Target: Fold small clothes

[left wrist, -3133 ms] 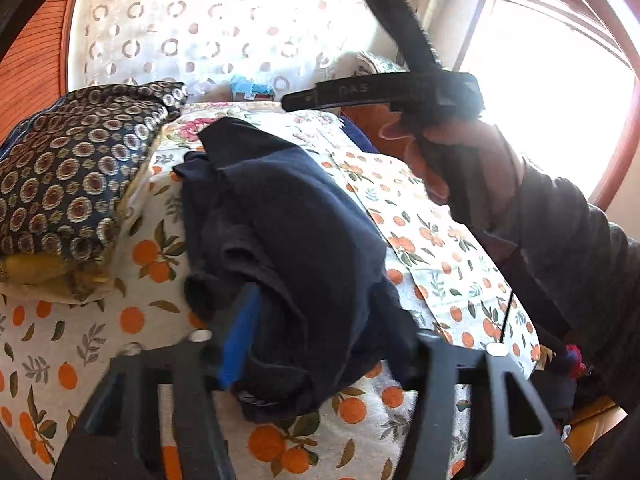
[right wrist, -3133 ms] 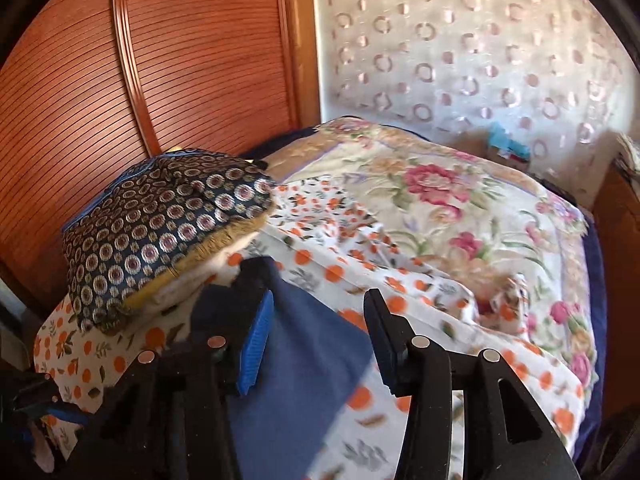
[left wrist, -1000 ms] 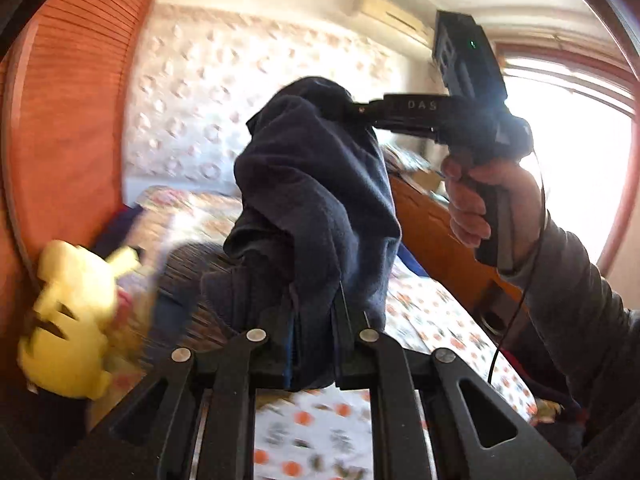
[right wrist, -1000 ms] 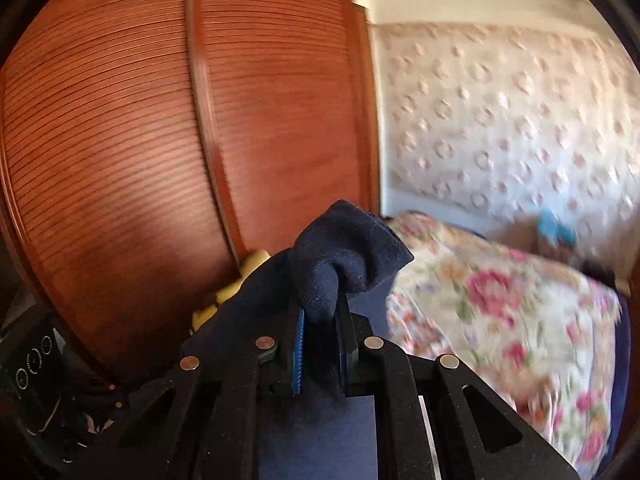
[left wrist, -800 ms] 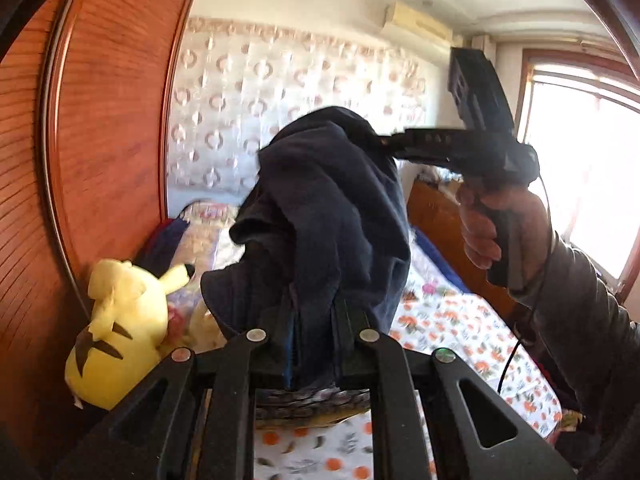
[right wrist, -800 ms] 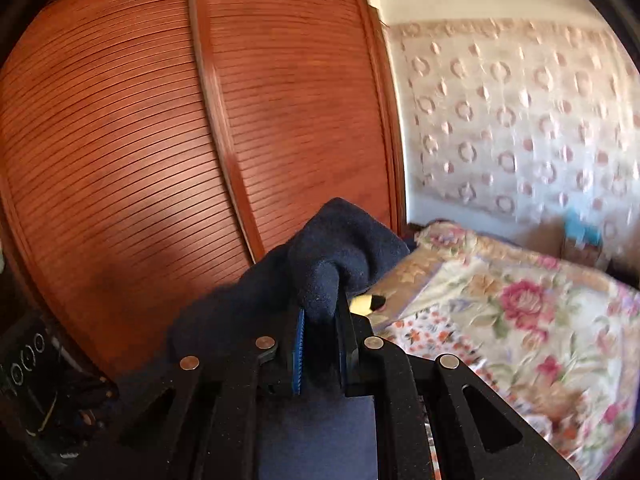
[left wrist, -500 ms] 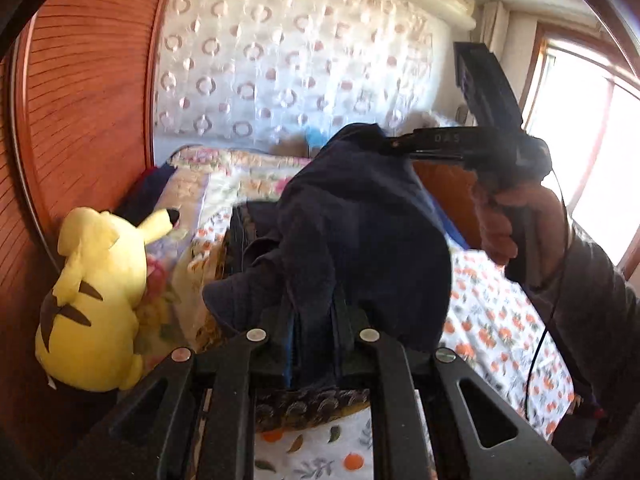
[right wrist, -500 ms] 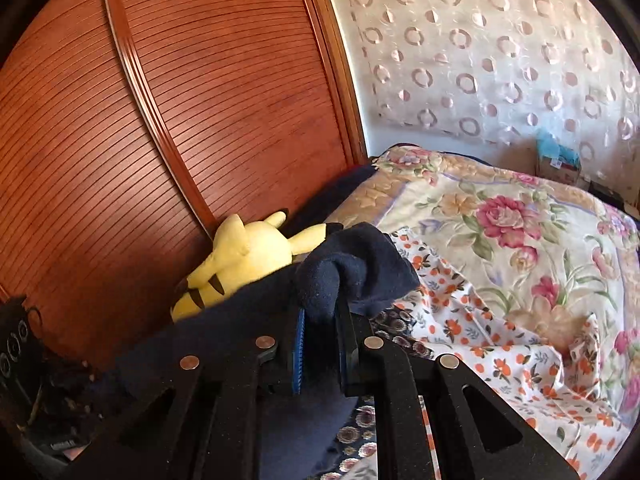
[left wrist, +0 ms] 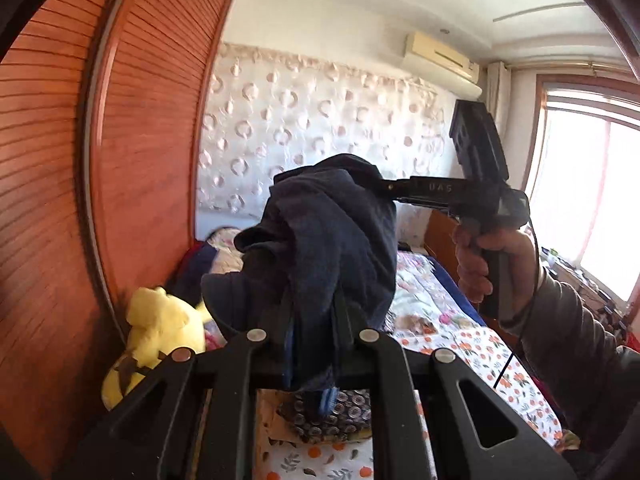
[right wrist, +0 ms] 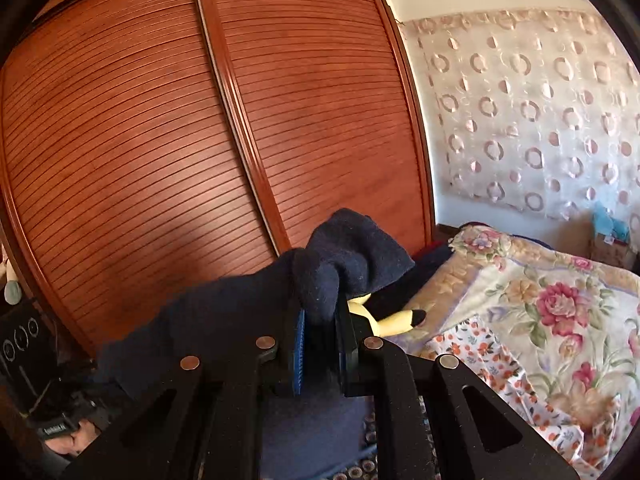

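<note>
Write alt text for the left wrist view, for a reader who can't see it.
The left tongs are shut on a bunched navy garment, held up in the air; the right tongs, gripped in the person's hand, pinch its far end. Below lie a patterned bed and a yellow plush toy beside a slatted wooden wardrobe.

The left wrist view looks along its fingers, up and across the bed (left wrist: 476,344) toward the window (left wrist: 592,192). The right wrist view faces the wardrobe doors (right wrist: 200,140). Both sit close behind the dark cloth (left wrist: 328,240) and share the curtain (right wrist: 532,112).
</note>
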The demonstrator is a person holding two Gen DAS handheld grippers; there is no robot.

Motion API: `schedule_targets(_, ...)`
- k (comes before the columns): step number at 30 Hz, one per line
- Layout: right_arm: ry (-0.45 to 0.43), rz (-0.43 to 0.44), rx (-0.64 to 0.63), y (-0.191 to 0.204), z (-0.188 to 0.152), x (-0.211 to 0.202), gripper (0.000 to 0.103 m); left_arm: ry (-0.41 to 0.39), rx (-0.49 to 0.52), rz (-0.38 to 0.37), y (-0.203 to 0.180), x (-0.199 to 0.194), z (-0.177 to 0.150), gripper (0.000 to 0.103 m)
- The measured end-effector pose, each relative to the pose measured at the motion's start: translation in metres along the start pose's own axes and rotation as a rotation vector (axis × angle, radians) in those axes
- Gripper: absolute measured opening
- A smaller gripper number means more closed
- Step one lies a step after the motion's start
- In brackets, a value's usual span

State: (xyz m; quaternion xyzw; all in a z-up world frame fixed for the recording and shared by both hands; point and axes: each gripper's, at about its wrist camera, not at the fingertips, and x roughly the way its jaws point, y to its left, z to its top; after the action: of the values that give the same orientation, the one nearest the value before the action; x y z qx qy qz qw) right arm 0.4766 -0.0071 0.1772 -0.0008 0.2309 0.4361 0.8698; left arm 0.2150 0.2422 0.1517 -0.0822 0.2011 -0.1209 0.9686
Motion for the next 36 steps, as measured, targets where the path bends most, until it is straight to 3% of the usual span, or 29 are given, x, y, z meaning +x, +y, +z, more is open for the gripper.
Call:
schedule_targets(3,0.087,-0.033,0.059,-0.038,-0.03,0.001,0.012,0.083,0.013,-0.029,-0.008,0.04,-0.022,0.014)
schedule_targets(7,0.279,-0.205,0.048,-0.098,-0.103,0.034,0.012,0.254,0.071,0.015,-0.029,0.116,-0.075,0.014)
schedule_targets(9,0.334,-0.258,0.05,-0.119,-0.128,0.043,0.012,0.348,0.057,0.017,-0.033,0.157,-0.109,0.014)
schedule_targets(10,0.336,-0.278,0.026,-0.125,-0.135,0.045,0.013,0.358,0.054,0.024,-0.035,0.164,-0.114,0.014)
schedule_targets(12,0.347,-0.299,0.021,-0.135,-0.141,0.046,0.027,0.337,0.058,0.048,-0.041,0.172,-0.122,0.015)
schedule_targets(15,0.358,-0.338,0.018,-0.135,-0.139,0.047,0.04,0.33,0.05,0.059,-0.04,0.173,-0.122,0.017)
schedule_targets(18,0.21,-0.421,-0.034,-0.115,-0.116,0.03,0.041,0.311,0.055,0.087,-0.036,0.164,-0.116,0.025)
schedule_targets(20,0.121,-0.398,-0.031,-0.101,-0.108,0.016,0.042,0.293,0.046,0.1,-0.034,0.157,-0.112,0.034)
schedule_targets(23,0.166,-0.24,-0.023,-0.092,-0.111,0.035,0.042,0.235,0.059,0.133,-0.037,0.143,-0.096,0.054)
schedule_targets(24,0.192,-0.229,-0.025,-0.09,-0.115,0.046,0.042,0.197,0.069,0.134,-0.042,0.136,-0.088,0.056)
schedule_targets(26,0.288,-0.21,0.003,-0.096,-0.128,0.073,0.042,0.152,0.085,0.119,-0.049,0.13,-0.079,0.075)
schedule_targets(28,0.311,-0.235,0.009,-0.098,-0.137,0.086,0.042,0.147,0.106,0.105,-0.058,0.133,-0.075,0.081)
schedule_targets(32,0.21,-0.252,0.033,-0.084,-0.14,0.048,0.042,0.164,0.144,0.091,-0.077,0.136,-0.078,0.081)
schedule_targets(36,0.097,-0.276,0.043,-0.06,-0.172,-0.031,0.042,0.156,0.152,0.068,-0.098,0.126,-0.083,0.082)
